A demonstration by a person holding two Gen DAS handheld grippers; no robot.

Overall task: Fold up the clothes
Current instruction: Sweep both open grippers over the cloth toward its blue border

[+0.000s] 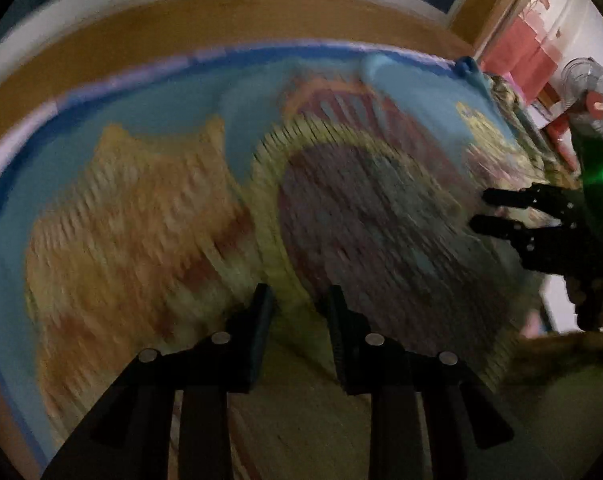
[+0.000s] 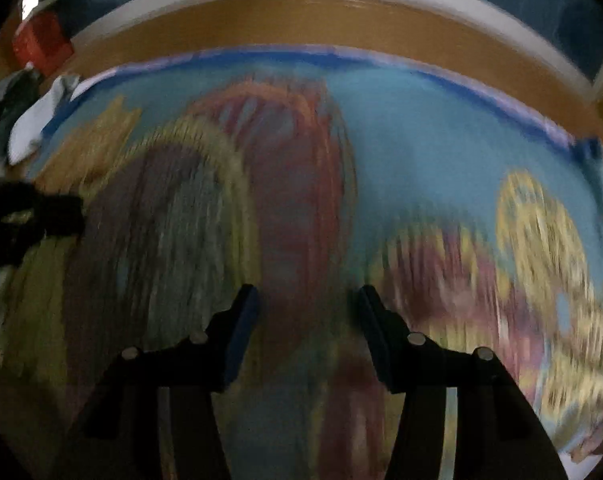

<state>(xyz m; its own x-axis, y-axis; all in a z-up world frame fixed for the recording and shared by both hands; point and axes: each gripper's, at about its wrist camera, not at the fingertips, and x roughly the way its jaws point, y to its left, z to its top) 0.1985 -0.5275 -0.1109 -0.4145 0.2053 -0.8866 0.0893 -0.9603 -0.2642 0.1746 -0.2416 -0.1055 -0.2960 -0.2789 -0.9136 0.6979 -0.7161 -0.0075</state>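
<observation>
Both views are motion-blurred and dim. A bed with a blue patterned sheet (image 1: 181, 92) fills both views, printed with orange, yellow and dark red shapes. I cannot tell a garment apart from the sheet's print. My left gripper (image 1: 299, 300) is open and empty above the sheet. My right gripper (image 2: 307, 300) is open and empty over the sheet (image 2: 421, 120). The right gripper also shows in the left wrist view (image 1: 481, 208) at the right, its fingers apart. The left gripper shows as a dark blur at the left edge of the right wrist view (image 2: 33, 216).
A wooden headboard (image 1: 221, 36) and a white wall edge run behind the bed. A fan (image 1: 591, 100) and red cloth (image 1: 521, 56) stand at the right. A pile of clothes (image 2: 25, 120) lies at the bed's left corner in the right wrist view.
</observation>
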